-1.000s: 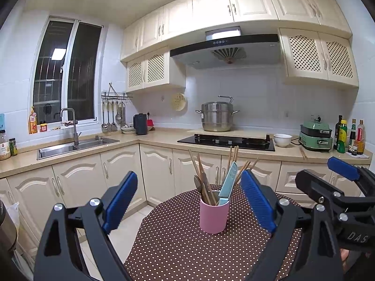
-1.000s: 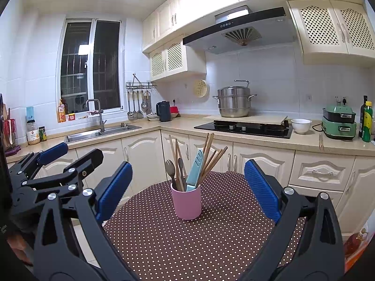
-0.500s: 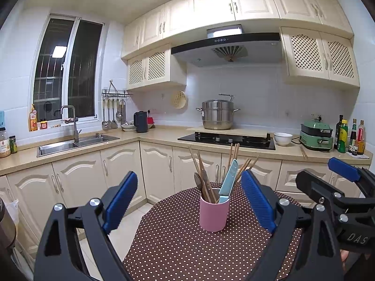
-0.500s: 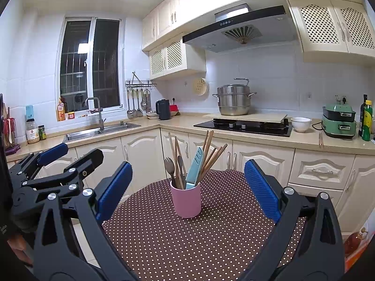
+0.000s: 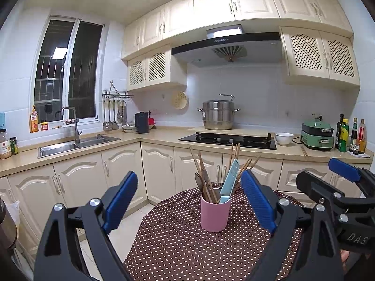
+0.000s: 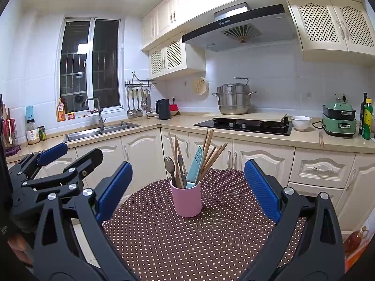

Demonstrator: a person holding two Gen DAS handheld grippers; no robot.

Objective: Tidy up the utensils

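Note:
A pink cup (image 5: 215, 213) (image 6: 186, 199) stands upright on the round table with the brown dotted cloth (image 5: 187, 253) (image 6: 187, 238). Several wooden chopsticks (image 6: 209, 151), a dark spoon and fork (image 6: 170, 166) and a light blue sheathed knife (image 5: 229, 180) (image 6: 194, 167) stick out of it. My left gripper (image 5: 189, 201) hangs open in front of the cup, nothing between its blue pads. Level with it, my right gripper (image 6: 187, 187) is open and empty too, the cup beyond its fingertips. Each gripper shows at the edge of the other's view.
Cream kitchen cabinets (image 5: 161, 168) and a counter run behind the table, with a sink (image 5: 77, 144) at the left, a black hob (image 5: 227, 139) bearing a steel pot (image 5: 218, 114), a white bowl (image 5: 284, 138), a green cooker (image 5: 317, 135) and bottles (image 5: 351, 135) at the right.

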